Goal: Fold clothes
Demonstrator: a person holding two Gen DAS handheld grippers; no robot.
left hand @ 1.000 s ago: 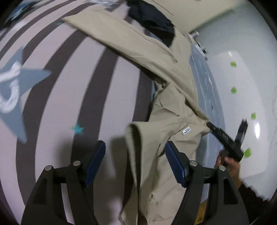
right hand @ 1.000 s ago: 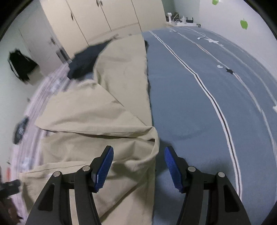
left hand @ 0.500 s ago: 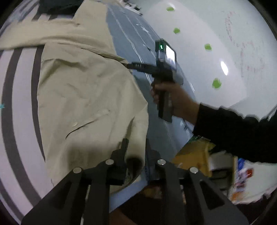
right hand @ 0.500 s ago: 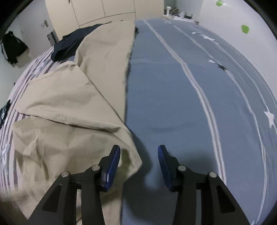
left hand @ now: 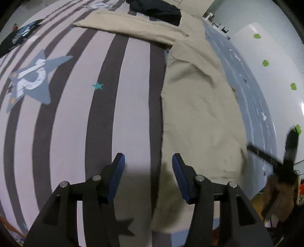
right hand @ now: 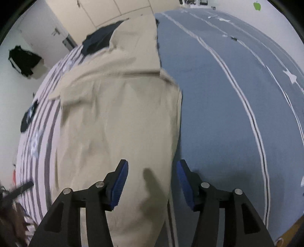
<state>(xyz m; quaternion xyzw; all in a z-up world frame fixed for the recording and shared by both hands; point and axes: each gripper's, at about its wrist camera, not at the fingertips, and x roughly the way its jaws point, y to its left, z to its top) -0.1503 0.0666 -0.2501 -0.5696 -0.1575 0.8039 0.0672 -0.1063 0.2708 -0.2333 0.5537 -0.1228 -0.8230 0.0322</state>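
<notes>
Left gripper [left hand: 148,161]: its two blue pads are wide apart and hold nothing. It hangs over the bed, right at the left edge of the tan shirt.

Right gripper [right hand: 152,167]: its blue pads are wide apart too, with nothing between them. It hangs over the right edge of the same shirt. In the left camera it shows far to the right, blurred, with a hand around it.

Tan shirt [left hand: 199,114]: it lies flat on the bed in a long folded shape, a bit wrinkled. One sleeve [left hand: 133,28] sticks out to the left at the far end. The shirt sits where the striped cover meets the blue one.

Striped cover [left hand: 76,114]: pale with dark stripes, on the left of the shirt. It has a big blue star [left hand: 32,76] and a tiny teal star [left hand: 97,86] on it.

Blue cover [right hand: 237,95]: on the right of the shirt, with thin white lines and small stars.

Dark clothes [left hand: 157,9]: a dark pile lies at the far end of the bed, touching the shirt's top.

Wall [left hand: 281,57]: pale, with green apple stickers [left hand: 265,63].

Cupboards [right hand: 114,9]: cream doors stand behind the bed.
</notes>
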